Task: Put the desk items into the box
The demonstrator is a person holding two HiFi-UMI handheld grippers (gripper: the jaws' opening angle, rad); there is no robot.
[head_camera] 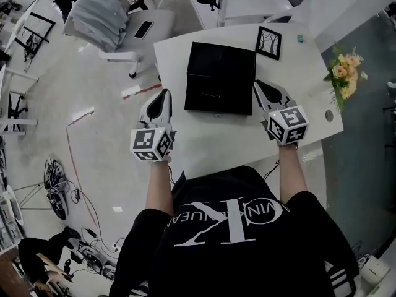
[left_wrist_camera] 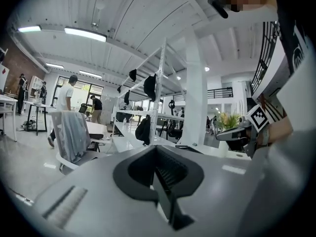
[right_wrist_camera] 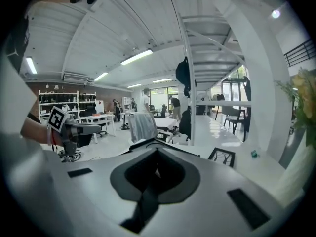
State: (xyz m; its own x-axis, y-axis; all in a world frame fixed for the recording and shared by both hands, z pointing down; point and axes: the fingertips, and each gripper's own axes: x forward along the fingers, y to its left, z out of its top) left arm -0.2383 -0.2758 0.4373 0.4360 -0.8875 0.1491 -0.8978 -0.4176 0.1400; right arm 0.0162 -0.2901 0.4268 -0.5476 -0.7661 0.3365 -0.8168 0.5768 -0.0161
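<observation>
The left gripper (head_camera: 166,93) and right gripper (head_camera: 257,84), both smooth grey plastic tapering to a point, are hovering with jaws pressed together and holding nothing. The flat, matte black rectangular box (head_camera: 219,78) is lying between them on the glossy white desk (head_camera: 216,142), just right of the left gripper and just left of the right one. Ahead of the right gripper a small square black-framed picture (head_camera: 269,43) is lying flat, a tiny teal object (head_camera: 300,38) is sitting further ahead to its right, and yellow flowers (head_camera: 344,73) are showing well off to that gripper's right by the desk's curved edge.

The left tongs (left_wrist_camera: 158,158) (empty) meet, facing a chair (left_wrist_camera: 74,142).
</observation>
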